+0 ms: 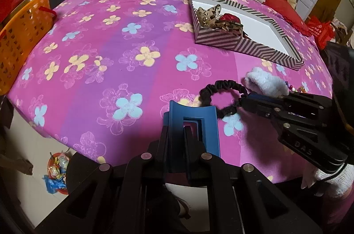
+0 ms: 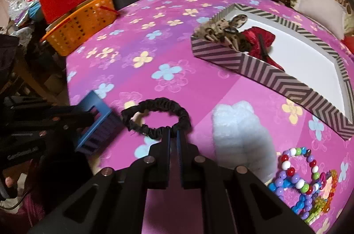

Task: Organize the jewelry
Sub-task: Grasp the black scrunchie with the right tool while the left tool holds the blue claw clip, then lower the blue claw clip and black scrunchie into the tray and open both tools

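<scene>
STEP: black scrunchie (image 2: 157, 118) to be lifted | RIGHT TONGS (image 2: 173, 134): clamped on its near band | LEFT TONGS (image 1: 184, 123): clamped on blue hair clip (image 1: 192, 121), just beside scrunchie | SCRUNCHIE: on pink bedspread (image 2: 177, 61), short of striped box (image 2: 274, 79) | ADVICE: grip to be confirmed, then carried clear over box wall; white fluffy piece (image 2: 240, 136) beside it to be avoided.

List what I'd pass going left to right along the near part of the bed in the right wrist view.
Blue clip → black scrunchie → white fluffy piece → bead bracelets.
</scene>
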`<state>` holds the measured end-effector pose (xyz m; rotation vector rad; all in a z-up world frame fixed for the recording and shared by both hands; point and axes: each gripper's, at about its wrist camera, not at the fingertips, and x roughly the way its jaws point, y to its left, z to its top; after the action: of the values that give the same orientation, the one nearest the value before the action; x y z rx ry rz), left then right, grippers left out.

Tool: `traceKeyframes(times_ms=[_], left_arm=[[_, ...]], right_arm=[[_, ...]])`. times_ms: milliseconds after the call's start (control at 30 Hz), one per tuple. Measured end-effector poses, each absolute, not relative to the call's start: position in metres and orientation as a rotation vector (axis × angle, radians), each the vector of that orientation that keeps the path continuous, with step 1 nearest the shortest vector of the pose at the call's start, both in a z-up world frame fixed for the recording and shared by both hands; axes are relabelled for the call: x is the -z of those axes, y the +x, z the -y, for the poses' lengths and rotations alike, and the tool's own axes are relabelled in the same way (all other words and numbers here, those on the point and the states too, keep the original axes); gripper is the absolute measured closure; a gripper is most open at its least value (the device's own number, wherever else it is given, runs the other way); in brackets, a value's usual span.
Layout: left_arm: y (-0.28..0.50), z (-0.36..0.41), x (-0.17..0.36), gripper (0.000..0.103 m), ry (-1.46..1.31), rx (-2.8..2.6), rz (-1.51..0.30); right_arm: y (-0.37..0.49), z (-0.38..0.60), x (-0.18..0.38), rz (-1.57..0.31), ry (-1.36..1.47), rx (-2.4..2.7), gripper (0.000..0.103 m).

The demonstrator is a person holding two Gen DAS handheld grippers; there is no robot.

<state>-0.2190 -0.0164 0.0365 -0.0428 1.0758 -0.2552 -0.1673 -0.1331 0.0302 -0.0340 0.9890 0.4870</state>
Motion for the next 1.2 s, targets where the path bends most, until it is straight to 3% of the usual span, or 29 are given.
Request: traceKeyframes(times_ms=[67,133,300,400,433,467,833,1200], left_arm=[[-0.218,0.016,-0.037,0.090,-0.045,0.251,-1.073],[-0.218,0.015,-0.038,0.090,-0.047,0.250,-1.072],[-0.216,0.014,-0.039,0.090,-0.057,0.237,-1.065],[-0.214,0.014,-0.041,0.090,-0.061,0.232,-1.062],[-0.213,0.013,-0.041,0.090,-0.062,0.231,-1.062],[-0.210,0.014,-0.042,0.090,-0.063,0.231,-1.063],[-0.163,0.036,-0.069,0.090,-0.028,0.237,-0.977],[-0.113,0.066,-0.081,0.090,0.030,0.220,-0.922]], right_arm=[[-0.166,0.134,-0.035,-0.974,-0.025,-0.480,0.075],[-0.164,0.133,-0.036,-0.974,-0.024,-0.480,0.068],[-0.146,0.124,-0.023,-1.007,-0.058,-0.459,0.067],[-0.144,0.118,-0.015,-1.000,-0.096,-0.462,0.073],[-0.143,0.116,-0.014,-1.009,-0.112,-0.457,0.090],[-0.144,0.117,-0.016,-1.004,-0.111,-0.457,0.095],[-0.120,0.180,-0.079,-0.883,0.035,-0.398,0.095],[-0.086,0.223,-0.087,-0.867,0.102,-0.318,0.095]])
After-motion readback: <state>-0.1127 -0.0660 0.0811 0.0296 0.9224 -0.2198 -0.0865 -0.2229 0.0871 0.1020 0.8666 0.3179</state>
